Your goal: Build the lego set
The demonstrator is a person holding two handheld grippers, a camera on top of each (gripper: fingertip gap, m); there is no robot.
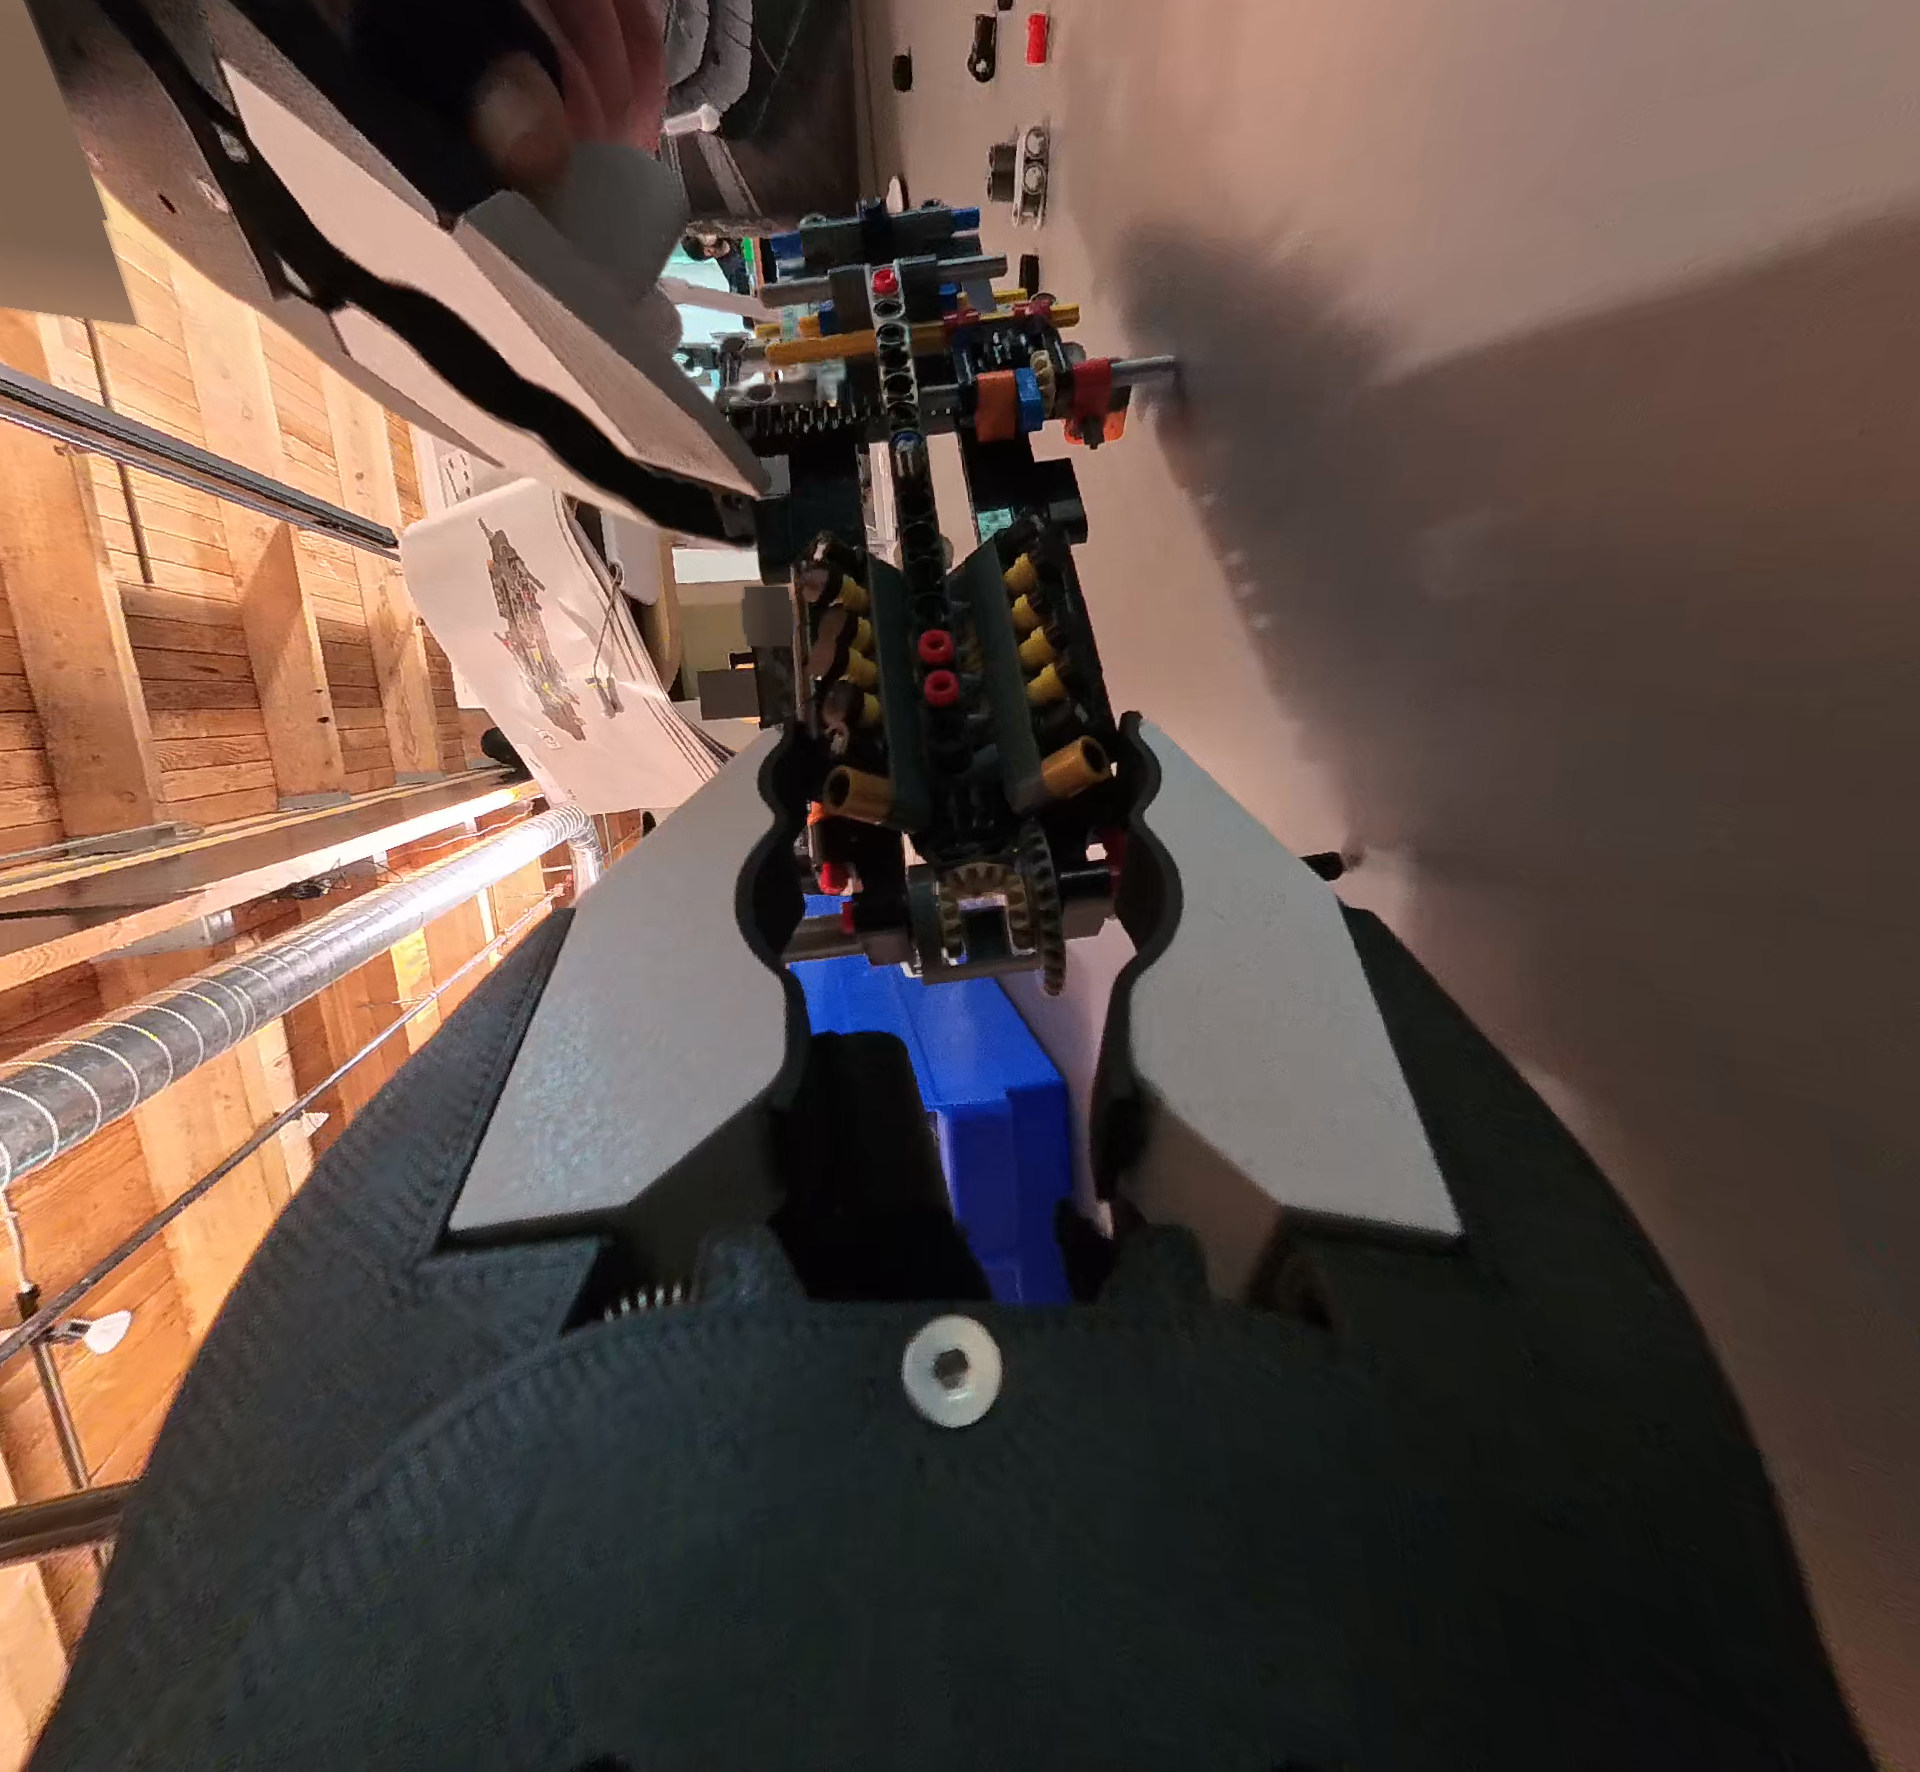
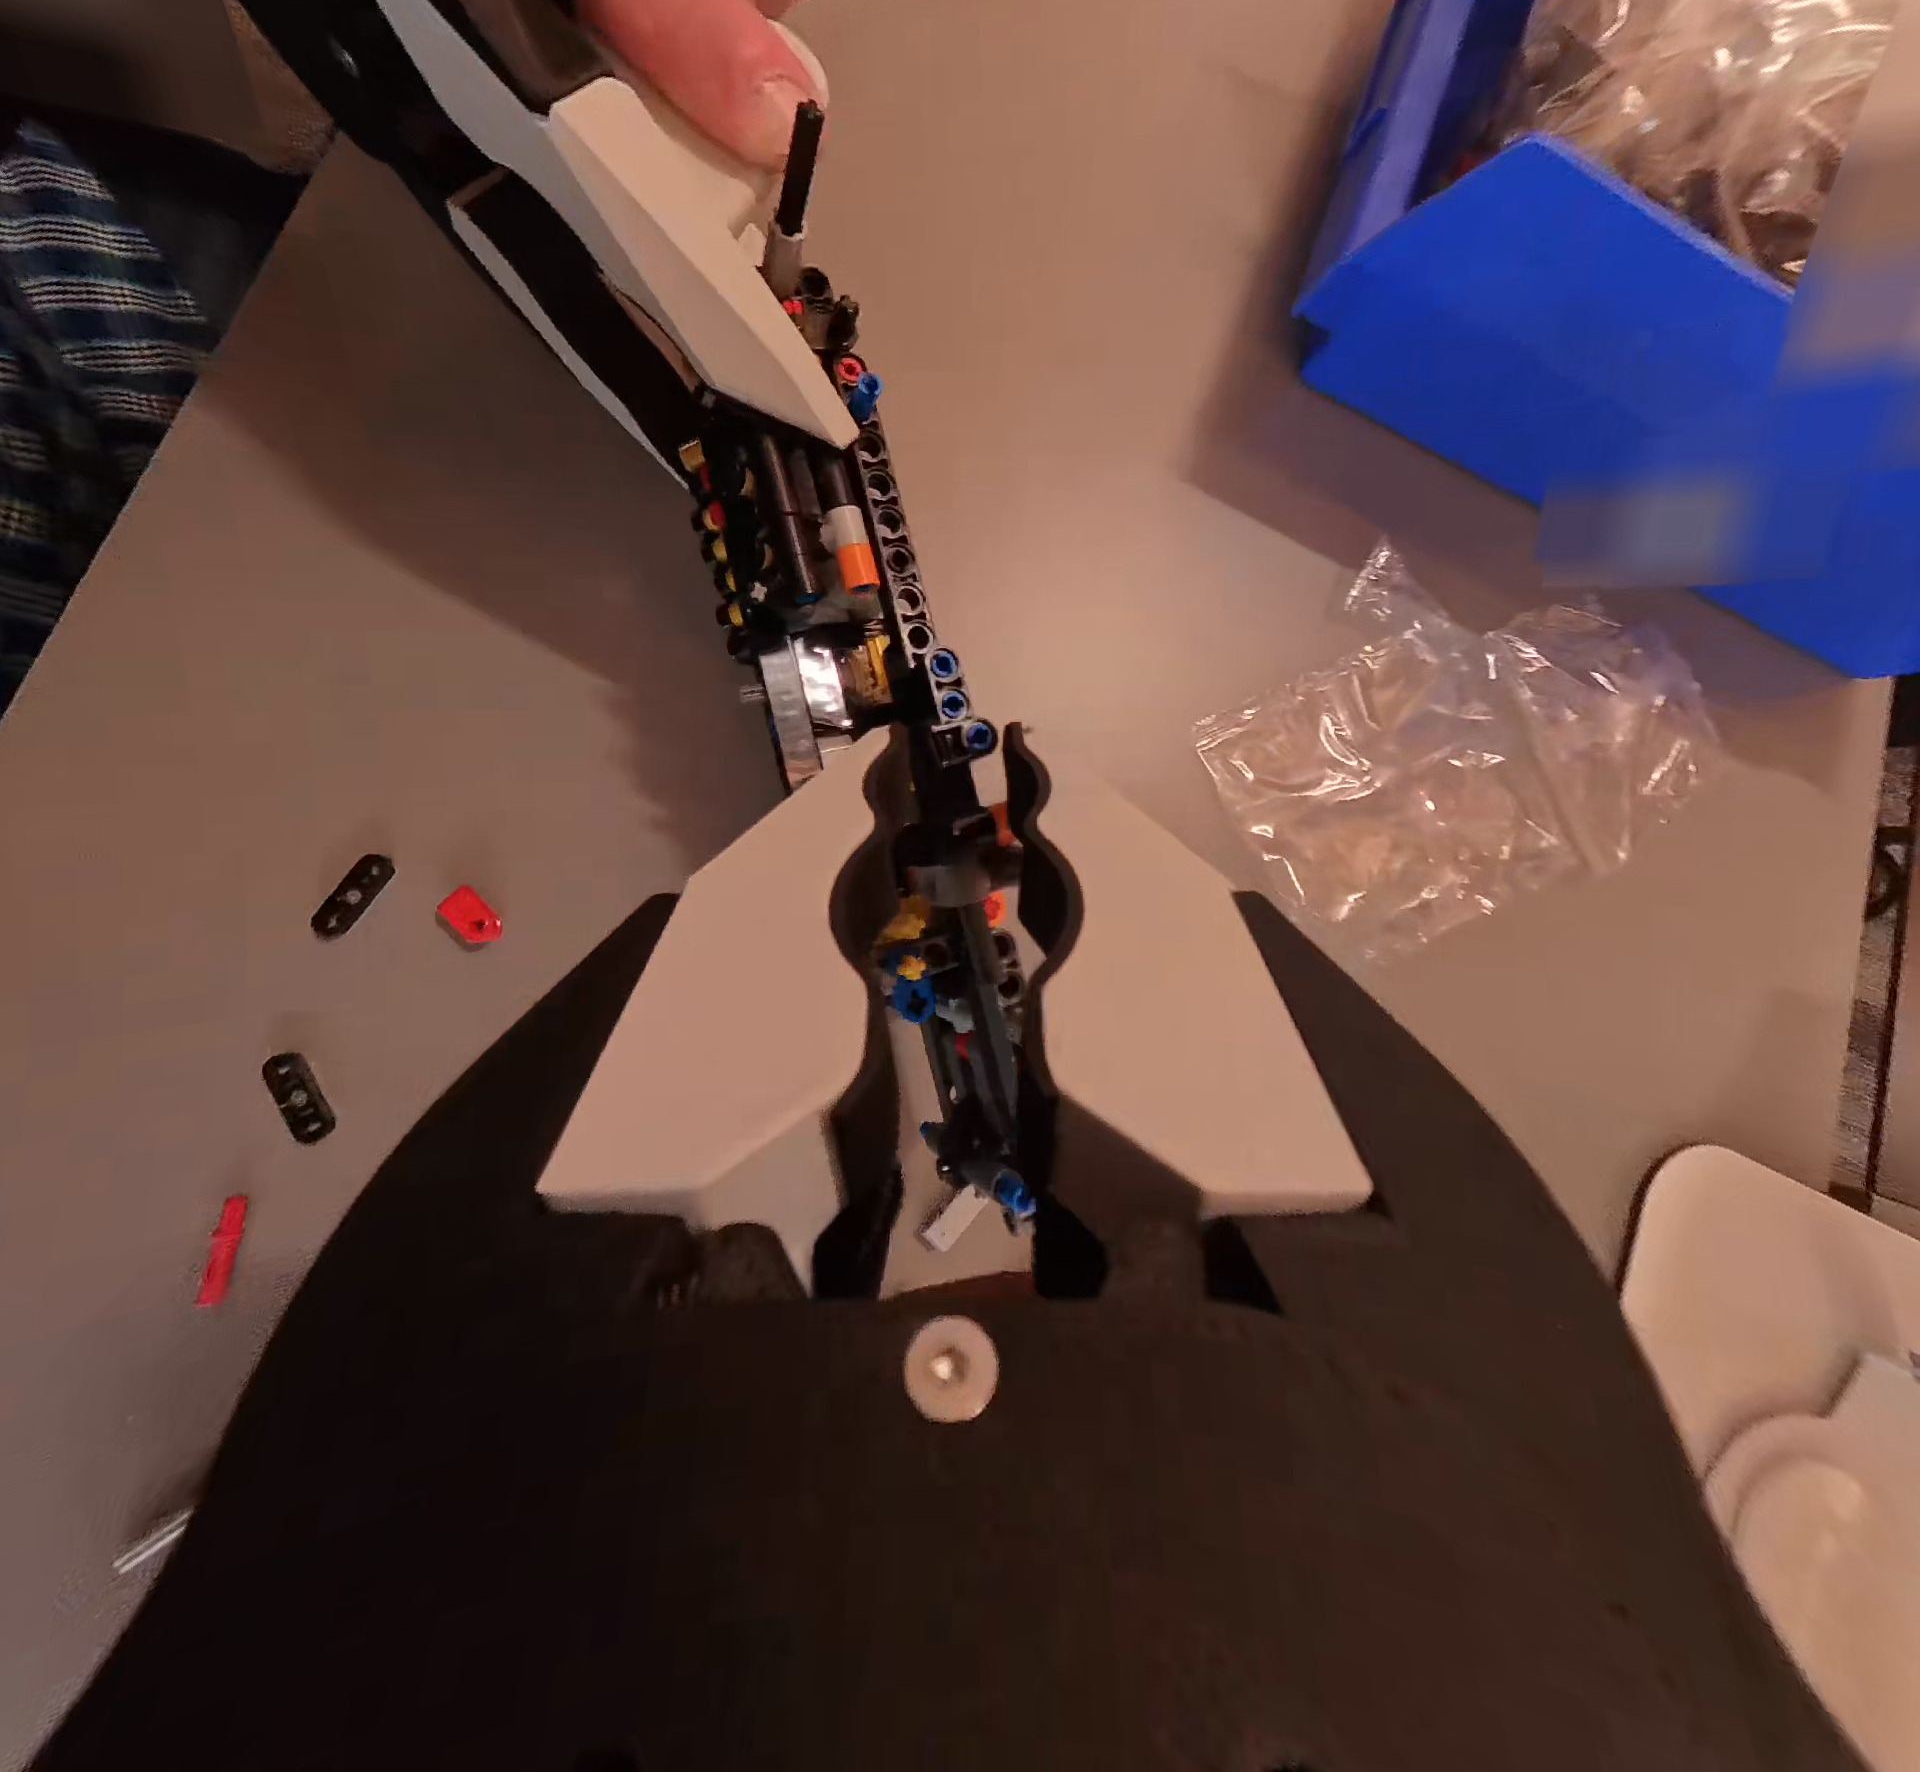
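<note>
Right wrist view: the lego model (image 2: 894,559) is held above the table (image 2: 1091,268), pinched at its near end by the right gripper (image 2: 951,787) and at its far end by the left gripper (image 2: 790,340). It seems light but fragile, so the stiff black beam is better gripped.

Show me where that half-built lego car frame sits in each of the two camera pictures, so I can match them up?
Left wrist view: the lego frame runs up the middle, its near end between this camera's own gripper fingers.
Right wrist view: the lego frame runs diagonally from the centre toward the upper left, its near end between this camera's own fingers.
Shared landmark: the blue bin, directly below the frame in the left wrist view, upper right in the right wrist view.
</note>
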